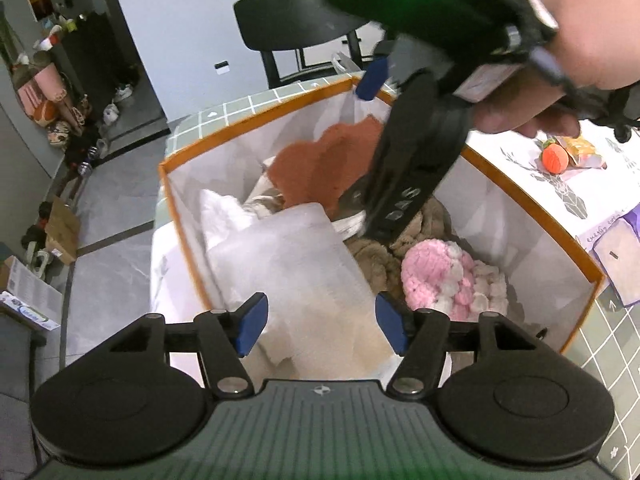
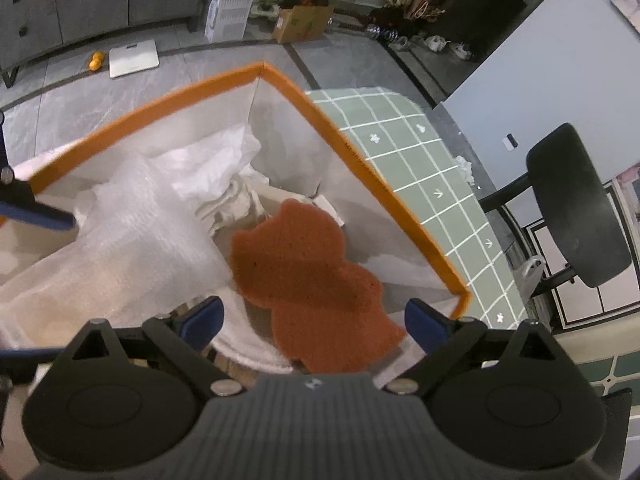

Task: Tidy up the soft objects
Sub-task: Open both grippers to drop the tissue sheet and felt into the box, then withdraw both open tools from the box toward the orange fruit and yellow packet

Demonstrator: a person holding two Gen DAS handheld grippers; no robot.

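Both grippers hang over the box (image 1: 532, 200), the one with the orange rim, and both are empty. The left gripper (image 1: 322, 322) has its jaws wide apart, above the bubble wrap (image 1: 296, 264). The right gripper (image 2: 314, 322) is also wide open, low inside the box, with the brown sponge (image 2: 304, 276) lying just below and between its fingers. From the left camera the right gripper seems to reach down near the brown fur (image 1: 372, 252), but I cannot tell if it touches anything.

The soft things are already in the box: the sponge leans on crumpled white cloth (image 2: 236, 200), and the pink yarn piece (image 1: 440, 280) sits on the fur in the near corner. An orange toy (image 1: 554, 158) is outside on the table (image 1: 240, 110), well apart.

I think the main danger is how crowded it is. If the right gripper closes now, it may catch the cloth or the fur together with the sponge and pull up more than one thing. The wrap is slippery and springy; pressed by the left gripper it could push the pile against the thin wall. The two tools are also near each other, so a quick move may make them collide.
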